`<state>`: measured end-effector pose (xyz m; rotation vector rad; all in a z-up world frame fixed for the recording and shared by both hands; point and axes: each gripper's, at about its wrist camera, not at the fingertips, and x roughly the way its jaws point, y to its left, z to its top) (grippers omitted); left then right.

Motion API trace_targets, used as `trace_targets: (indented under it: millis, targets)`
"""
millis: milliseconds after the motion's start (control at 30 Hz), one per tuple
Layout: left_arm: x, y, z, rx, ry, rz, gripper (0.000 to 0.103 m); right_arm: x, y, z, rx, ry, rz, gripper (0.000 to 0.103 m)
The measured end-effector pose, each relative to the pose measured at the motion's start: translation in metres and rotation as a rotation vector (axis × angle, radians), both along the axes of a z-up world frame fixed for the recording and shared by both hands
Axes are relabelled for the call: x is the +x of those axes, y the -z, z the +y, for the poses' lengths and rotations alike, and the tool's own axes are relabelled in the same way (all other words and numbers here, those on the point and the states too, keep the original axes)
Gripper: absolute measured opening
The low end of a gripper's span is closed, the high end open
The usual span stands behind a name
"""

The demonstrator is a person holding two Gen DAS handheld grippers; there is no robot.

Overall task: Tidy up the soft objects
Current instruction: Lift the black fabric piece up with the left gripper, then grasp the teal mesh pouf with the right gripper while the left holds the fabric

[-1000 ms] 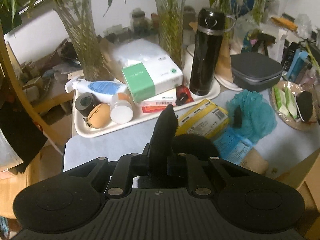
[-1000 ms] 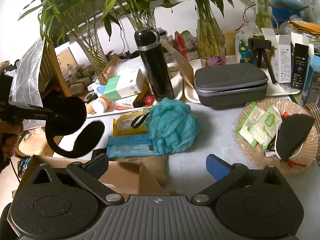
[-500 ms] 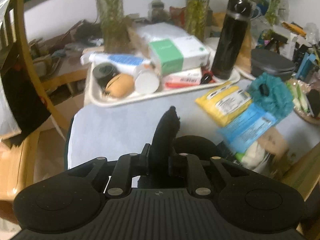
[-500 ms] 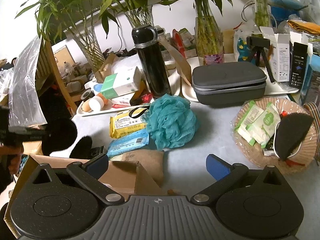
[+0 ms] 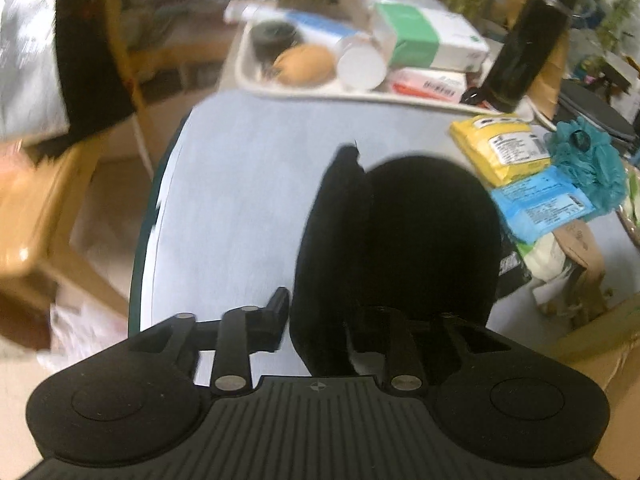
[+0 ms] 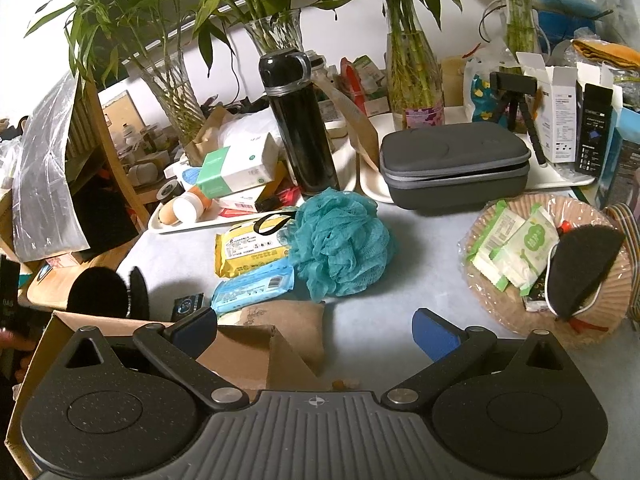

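Observation:
Black furry earmuffs (image 5: 400, 240) fill the middle of the left wrist view, resting low over the pale table (image 5: 240, 200) near its left edge. My left gripper (image 5: 332, 312) has them between its fingers; its jaws are opening, and the left finger (image 5: 278, 308) stands just clear of the fur. The right wrist view shows the same earmuffs (image 6: 104, 292) at the table's left end. A teal bath pouf (image 6: 340, 240) lies mid-table beside yellow wipes (image 6: 248, 248) and blue wipes (image 6: 252, 288). My right gripper (image 6: 316, 332) hangs open with nothing between its blue pads.
A cardboard box (image 6: 248, 344) sits under the right gripper. A woven basket (image 6: 600, 320) at the right holds wipe packs and a black pad. Behind are a white tray (image 6: 192, 222) of toiletries, a black flask (image 6: 300, 120), a grey case (image 6: 452, 160) and plant vases.
The left gripper has dropped toward the table's left edge with the earmuffs, and its jaws have spread apart. The right gripper has stayed where it was.

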<state>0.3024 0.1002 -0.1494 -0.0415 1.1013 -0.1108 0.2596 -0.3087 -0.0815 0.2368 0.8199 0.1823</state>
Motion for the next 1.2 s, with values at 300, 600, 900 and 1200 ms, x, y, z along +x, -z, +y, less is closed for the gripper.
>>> trace_targets:
  millis: [300,600,900,1200]
  targets:
    - [-0.015,0.021,0.026,-0.116,-0.16,0.105,0.014,0.002,-0.001,0.001,-0.009,0.009,0.0,0.103]
    - [-0.033,0.0,0.031,-0.151,-0.196,-0.029,0.011,0.005,-0.002,-0.003,-0.033,0.012,-0.025,0.103]
    - [-0.048,-0.018,0.036,-0.204,-0.202,-0.145,0.011,0.039,0.003,-0.007,-0.087,-0.032,-0.064,0.103]
    - [-0.054,-0.016,0.045,-0.263,-0.201,-0.153,0.011,0.093,0.043,0.002,-0.163,-0.126,-0.026,0.102]
